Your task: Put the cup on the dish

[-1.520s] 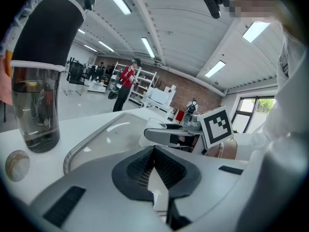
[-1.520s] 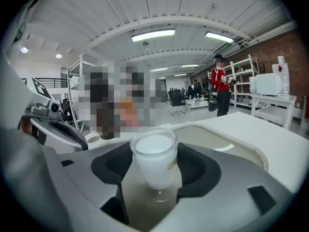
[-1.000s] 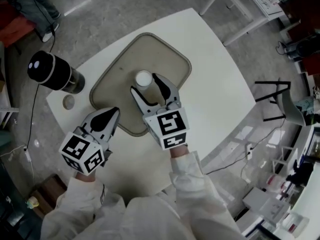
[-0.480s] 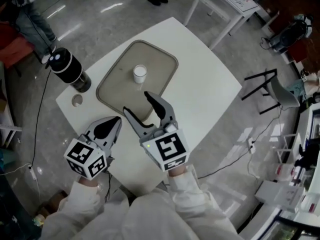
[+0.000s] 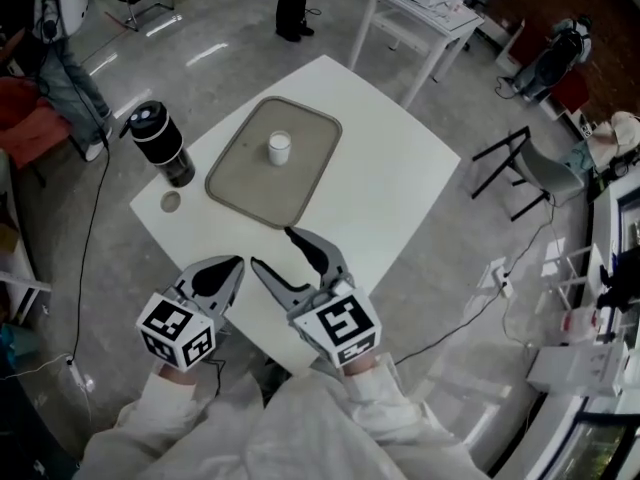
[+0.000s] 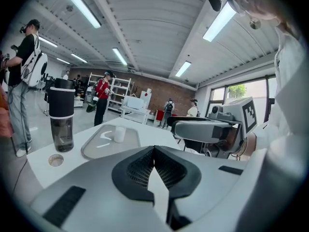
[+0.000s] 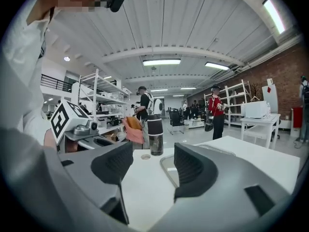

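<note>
On the dish [image 5: 305,173], the cup [image 5: 279,148] stands upright, well beyond the right hand-held gripper [image 5: 272,248], jaws apart, empty; left hand-held gripper [image 5: 232,264] closed.

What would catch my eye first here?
Two hand-held grippers with marker cubes sit lowest in the head view: the left gripper shut, the right gripper with jaws apart, empty. Beyond them a white cup stands on a tray on the table, a dark bottle to its left.

Dark-capped bottle [image 5: 160,143] upright at the white table [image 5: 400,178] edge, small round lid [image 5: 171,202] just beside it
</note>
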